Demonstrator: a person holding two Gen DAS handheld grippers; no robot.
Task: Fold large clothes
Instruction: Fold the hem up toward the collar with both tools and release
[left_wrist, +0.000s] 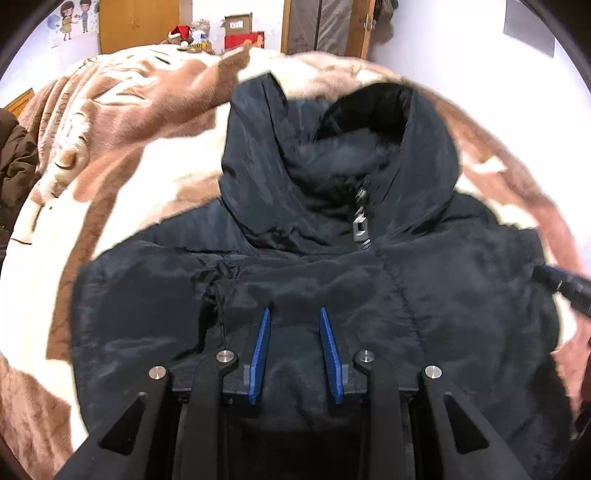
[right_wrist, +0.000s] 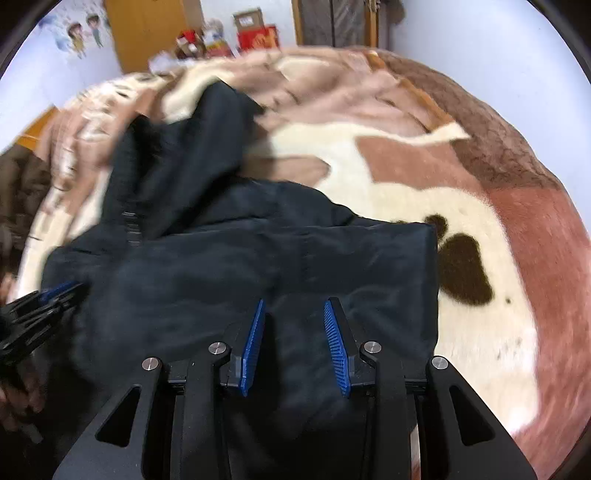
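A dark navy puffer jacket (left_wrist: 332, 288) lies front up on the bed. Its hood (left_wrist: 332, 147) points away from me and its zip pull (left_wrist: 360, 227) sits at the collar. My left gripper (left_wrist: 293, 314) is at the jacket's near part, and dark fabric bulges up between its blue pads (left_wrist: 260, 350). In the right wrist view the jacket (right_wrist: 221, 266) ends in a straight right edge, and that edge draws in toward my right gripper (right_wrist: 294, 306), whose ribbed pads (right_wrist: 336, 339) have fabric between them. The left gripper (right_wrist: 44, 299) shows at the jacket's left edge.
A brown and cream plush blanket (right_wrist: 406, 166) covers the bed. A brown coat (left_wrist: 14, 155) is heaped at the left side. Beyond the far edge stand a wooden cupboard (left_wrist: 138, 24) and red and cardboard boxes (left_wrist: 243, 33). A hand (right_wrist: 18, 398) shows at the lower left.
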